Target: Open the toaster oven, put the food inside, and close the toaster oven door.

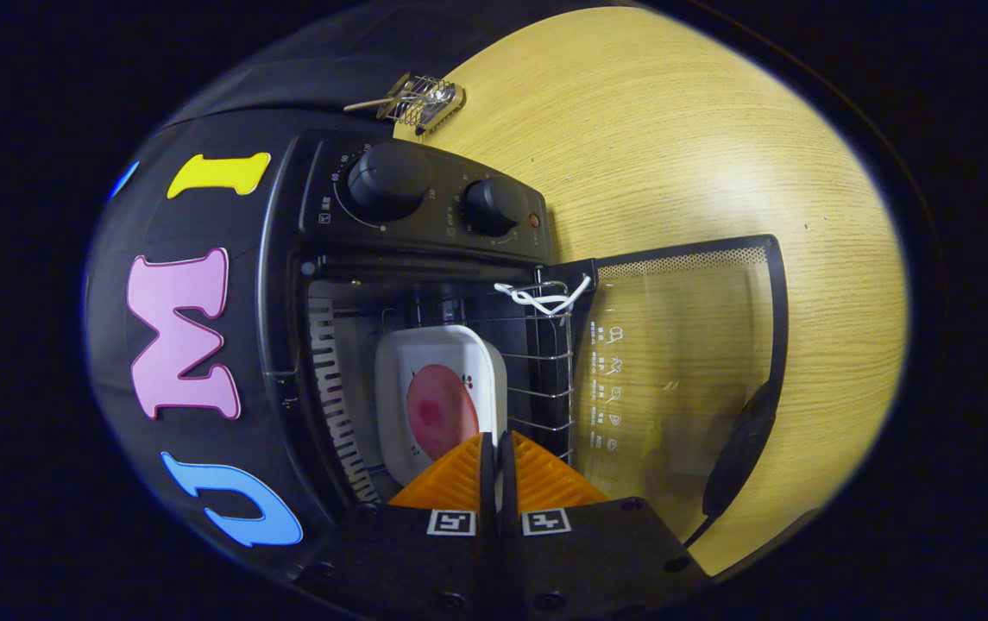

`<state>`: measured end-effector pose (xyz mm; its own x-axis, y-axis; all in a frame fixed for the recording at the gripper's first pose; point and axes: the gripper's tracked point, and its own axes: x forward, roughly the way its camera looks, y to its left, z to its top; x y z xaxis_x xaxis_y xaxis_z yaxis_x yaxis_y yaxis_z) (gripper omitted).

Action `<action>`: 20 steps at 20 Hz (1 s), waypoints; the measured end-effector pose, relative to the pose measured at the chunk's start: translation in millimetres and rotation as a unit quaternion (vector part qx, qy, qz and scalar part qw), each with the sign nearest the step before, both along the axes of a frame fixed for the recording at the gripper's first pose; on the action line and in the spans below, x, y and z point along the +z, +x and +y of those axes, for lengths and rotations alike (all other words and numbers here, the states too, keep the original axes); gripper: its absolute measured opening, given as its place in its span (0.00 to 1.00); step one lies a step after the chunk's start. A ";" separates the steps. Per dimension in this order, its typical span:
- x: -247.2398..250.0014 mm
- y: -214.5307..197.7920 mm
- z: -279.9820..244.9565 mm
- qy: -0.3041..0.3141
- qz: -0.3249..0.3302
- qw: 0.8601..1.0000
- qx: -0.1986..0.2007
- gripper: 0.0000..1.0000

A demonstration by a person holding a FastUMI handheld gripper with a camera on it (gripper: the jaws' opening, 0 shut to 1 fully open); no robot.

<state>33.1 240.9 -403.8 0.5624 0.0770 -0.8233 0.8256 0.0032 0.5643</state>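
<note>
The black toaster oven stands with its glass door swung fully open, flat over the wooden table. A white dish with a round pink piece of food rests on the wire rack inside the oven. My gripper is at the oven's mouth. Its fingers are closed to a thin slit on the dish's near rim, and a sliver of white shows between them. The fingers hide the dish's near edge.
Two knobs sit on the oven's control panel. A white cord is tied to the rack by the door hinge. The door's black handle lies along its outer edge. A small wire-mesh tool lies on the table beyond the oven.
</note>
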 end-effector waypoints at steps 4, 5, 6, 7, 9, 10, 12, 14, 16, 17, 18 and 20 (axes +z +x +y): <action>-4.3 2.3 4.0 0.010 0.002 1.000 0.003 0.05; -3.8 0.9 5.3 0.014 0.002 1.000 0.008 0.06; -2.9 -0.7 5.5 0.020 -0.003 1.000 0.010 0.09; -3.5 0.9 5.6 0.025 -0.005 1.000 0.007 0.10; 0.3 0.0 4.7 0.034 -0.010 0.999 0.006 0.23; 4.7 -1.9 3.9 0.035 -0.015 0.999 0.010 0.29; 10.8 -5.8 1.2 0.036 -0.022 0.999 0.021 0.39; 19.5 -10.0 -1.1 0.042 -0.034 0.998 0.031 0.56; 29.5 -19.8 -4.2 0.048 -0.038 0.997 0.045 0.86; 32.5 -19.9 -8.3 0.051 -0.045 0.996 0.051 0.99; 42.6 -22.6 -10.5 0.052 -0.054 0.996 0.058 0.99; 59.5 -29.4 -12.6 0.049 -0.072 0.992 0.094 0.99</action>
